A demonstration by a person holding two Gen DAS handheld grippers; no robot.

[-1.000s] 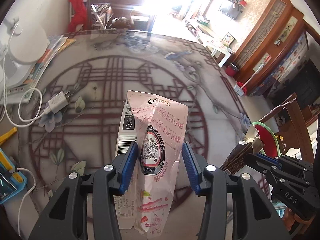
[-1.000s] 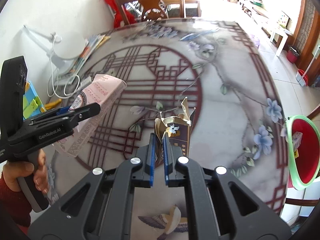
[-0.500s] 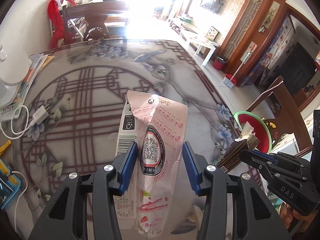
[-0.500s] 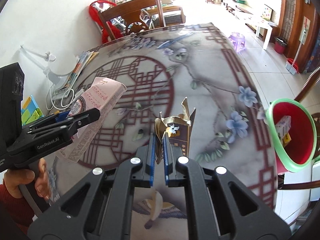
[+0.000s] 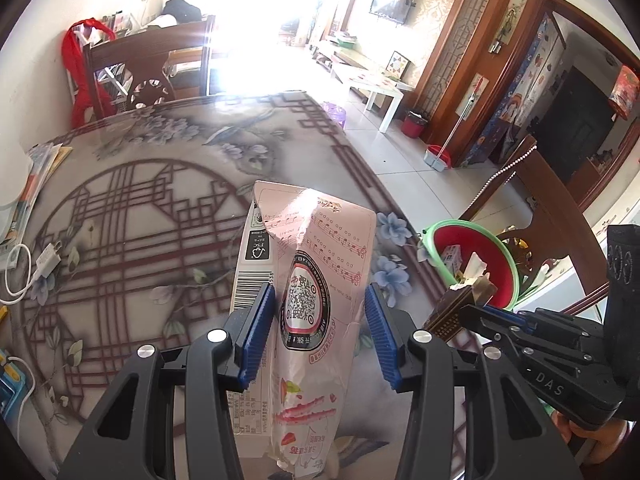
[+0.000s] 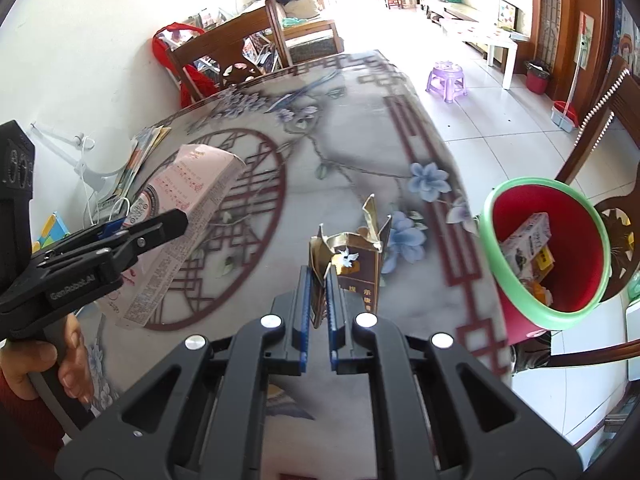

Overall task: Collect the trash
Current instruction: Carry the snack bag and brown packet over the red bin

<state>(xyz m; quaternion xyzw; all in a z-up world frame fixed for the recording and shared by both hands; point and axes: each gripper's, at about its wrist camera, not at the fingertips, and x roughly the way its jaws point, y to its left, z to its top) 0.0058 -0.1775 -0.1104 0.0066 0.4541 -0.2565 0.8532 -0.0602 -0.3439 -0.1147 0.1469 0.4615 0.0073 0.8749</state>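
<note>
A pink milk carton stands upright between the blue pads of my left gripper, which is shut on it above the patterned table. In the right wrist view the same carton juts from the left gripper at the left. My right gripper is shut on a torn brown and gold cigarette pack. That pack also shows at the right of the left wrist view. A red bin with a green rim, several boxes inside, sits just past the table's right edge.
A white charger and cable and a stack of magazines lie at the table's left side. A wooden chair stands at the far end, another chair beside the bin. A purple stool is on the tiled floor.
Both grippers have carried their items rightward across the table. The bin has come closer and larger in both views. Neither grip has changed.
</note>
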